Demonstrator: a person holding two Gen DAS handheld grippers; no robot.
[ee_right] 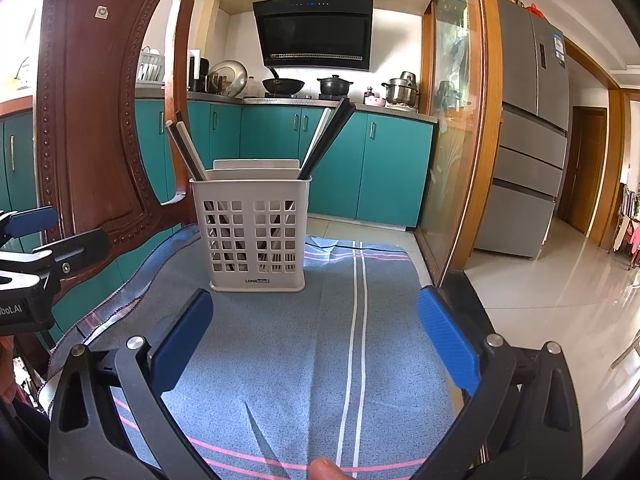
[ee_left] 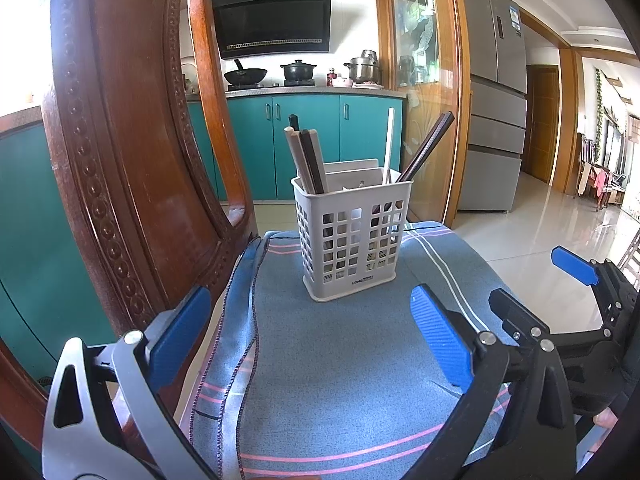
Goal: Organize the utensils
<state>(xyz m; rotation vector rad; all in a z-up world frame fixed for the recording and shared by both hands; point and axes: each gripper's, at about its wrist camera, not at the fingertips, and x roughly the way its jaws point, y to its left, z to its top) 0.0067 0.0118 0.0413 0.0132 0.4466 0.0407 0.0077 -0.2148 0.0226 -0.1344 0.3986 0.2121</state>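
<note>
A white slotted utensil holder (ee_left: 352, 240) (ee_right: 254, 236) stands upright on a blue striped cloth (ee_left: 340, 360) (ee_right: 312, 340). Several chopsticks (ee_left: 306, 160) (ee_right: 188, 148), dark and pale, lean out of its top to the left and right. My left gripper (ee_left: 312, 340) is open above the cloth, short of the holder, with nothing between its blue pads. My right gripper (ee_right: 316, 340) is open too, in front of the holder and empty. The right gripper (ee_left: 532, 300) also shows at the right of the left wrist view, and the left gripper's fingertips (ee_right: 34, 216) show at the left edge of the right wrist view.
A carved wooden chair back (ee_left: 120, 152) (ee_right: 104, 120) rises close on the left of the cloth. The cloth's far edge drops to a tiled floor (ee_right: 560, 300). Teal kitchen cabinets (ee_right: 320, 160), a stove with pots and a grey fridge (ee_right: 532, 120) stand behind. A fingertip (ee_right: 324, 468) shows at the bottom.
</note>
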